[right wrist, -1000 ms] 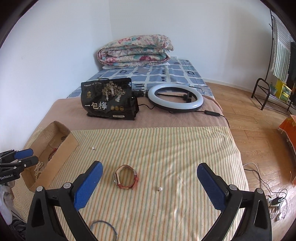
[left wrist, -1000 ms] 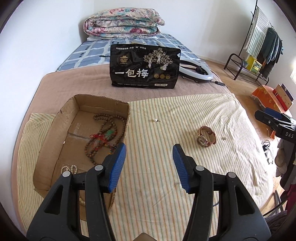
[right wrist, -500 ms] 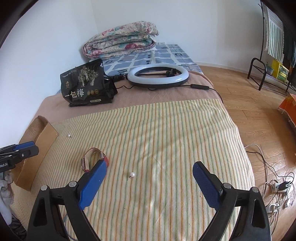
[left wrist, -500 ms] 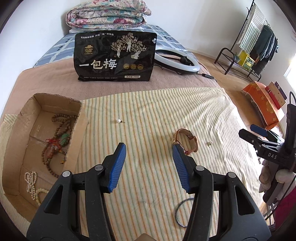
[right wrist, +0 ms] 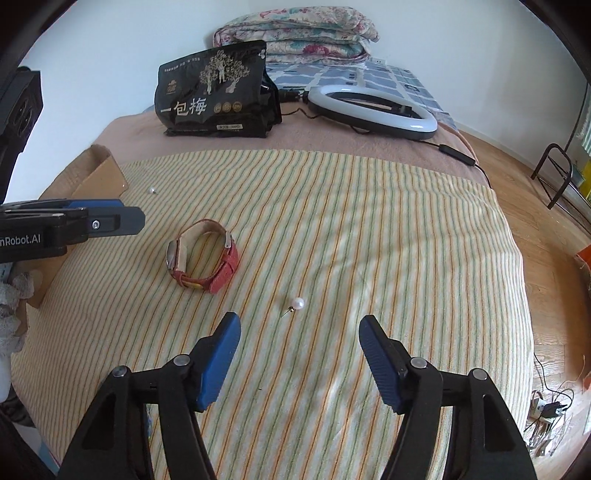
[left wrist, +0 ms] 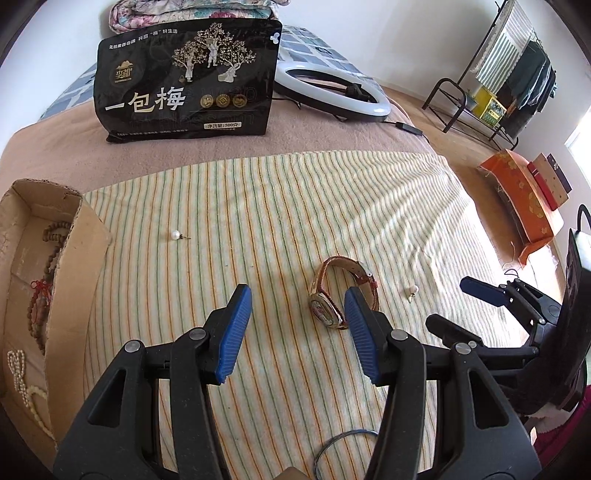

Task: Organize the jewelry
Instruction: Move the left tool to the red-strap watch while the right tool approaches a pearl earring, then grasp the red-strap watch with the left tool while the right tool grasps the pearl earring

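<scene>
A red-strapped watch (left wrist: 338,291) (right wrist: 201,258) lies on the striped cloth. My left gripper (left wrist: 297,314) is open and empty just before it, the watch by the right finger. A pearl earring (right wrist: 296,304) (left wrist: 412,291) lies just ahead of my open, empty right gripper (right wrist: 299,339). A second pearl earring (left wrist: 176,235) (right wrist: 151,190) lies near the cardboard box (left wrist: 79,236), which holds bead strands (left wrist: 40,295) and pearl strands (left wrist: 22,373). A thin bangle (left wrist: 334,445) lies under my left gripper.
A black snack bag (left wrist: 188,85) (right wrist: 218,92) stands at the back of the bed, with a ring light (left wrist: 332,86) (right wrist: 373,109) beside it. Folded quilts (right wrist: 295,33) lie behind. The bed's right edge drops to a wooden floor (right wrist: 546,206).
Both grippers have moved forward and lower over the cloth. The left has come up to the watch and away from the box. The right has closed on the pearl earring and narrowed its opening.
</scene>
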